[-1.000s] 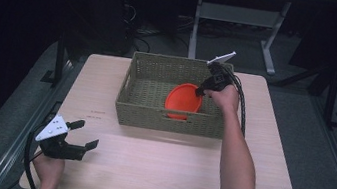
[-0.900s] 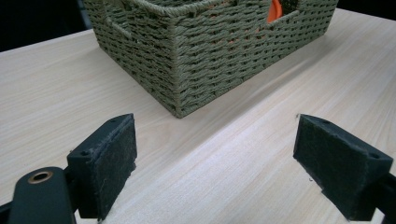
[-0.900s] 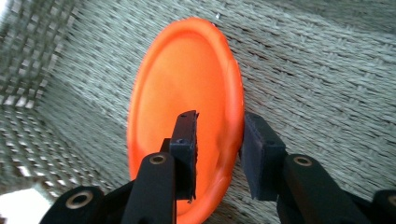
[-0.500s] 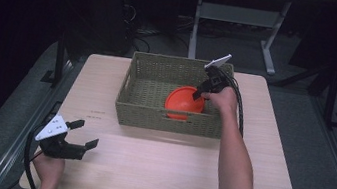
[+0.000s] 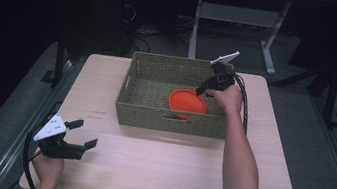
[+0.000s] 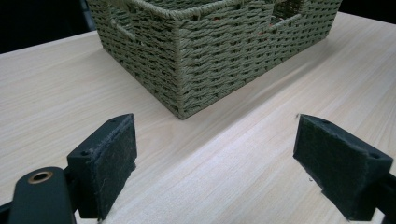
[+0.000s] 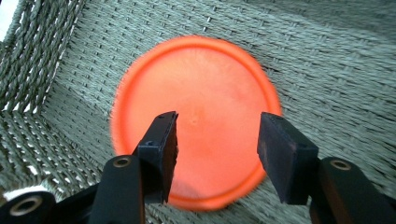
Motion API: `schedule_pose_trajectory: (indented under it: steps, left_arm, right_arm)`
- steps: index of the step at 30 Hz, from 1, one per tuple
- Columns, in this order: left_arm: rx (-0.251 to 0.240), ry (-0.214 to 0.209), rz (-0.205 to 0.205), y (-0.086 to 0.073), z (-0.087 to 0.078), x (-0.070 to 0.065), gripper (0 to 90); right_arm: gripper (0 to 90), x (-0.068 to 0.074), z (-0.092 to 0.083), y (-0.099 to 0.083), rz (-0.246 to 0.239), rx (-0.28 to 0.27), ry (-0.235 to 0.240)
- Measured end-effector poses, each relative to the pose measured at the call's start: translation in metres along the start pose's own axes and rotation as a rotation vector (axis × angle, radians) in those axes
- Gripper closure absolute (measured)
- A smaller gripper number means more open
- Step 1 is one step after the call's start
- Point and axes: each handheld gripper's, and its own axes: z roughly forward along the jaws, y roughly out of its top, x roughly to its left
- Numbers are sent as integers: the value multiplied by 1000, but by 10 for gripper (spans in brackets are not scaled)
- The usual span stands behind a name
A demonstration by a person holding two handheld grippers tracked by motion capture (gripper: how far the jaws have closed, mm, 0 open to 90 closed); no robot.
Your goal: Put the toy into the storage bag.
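Observation:
An orange disc (image 5: 188, 101) lies flat on the floor of a woven olive basket (image 5: 172, 120) at the middle back of the table. My right gripper (image 5: 201, 90) hovers over the disc's right edge, just inside the basket. In the right gripper view its jaws (image 7: 217, 140) stand apart above the orange disc (image 7: 205, 84); they have just been opening, and nothing is between the pads. My left gripper (image 5: 84, 135) rests open near the table's front left corner. In the left gripper view, its pads (image 6: 217, 163) frame bare wood, and the basket (image 6: 219, 51) stands farther off.
The light wooden table (image 5: 160, 169) has bare room in front of the basket and to both sides. A cable trails from the right gripper along the basket's right side. A metal stand's legs and dark floor lie beyond the far edge.
The disc, tilted up against the right gripper before, now lies flat in the basket. The right jaws have spread apart. The left gripper has stayed put.

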Motion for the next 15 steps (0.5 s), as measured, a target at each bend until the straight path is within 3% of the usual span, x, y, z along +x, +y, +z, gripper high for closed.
schedule_pose_trajectory:
  steps: [8,15]
  left_arm:
    - [1,0,-2,0,1,0,126]
    - [-1,0,2,0,0,-1,126]
  right_arm:
    - [422,0,-11,-8,-12,-39,35]
    - [392,0,-15,-14,-12,-40,51]
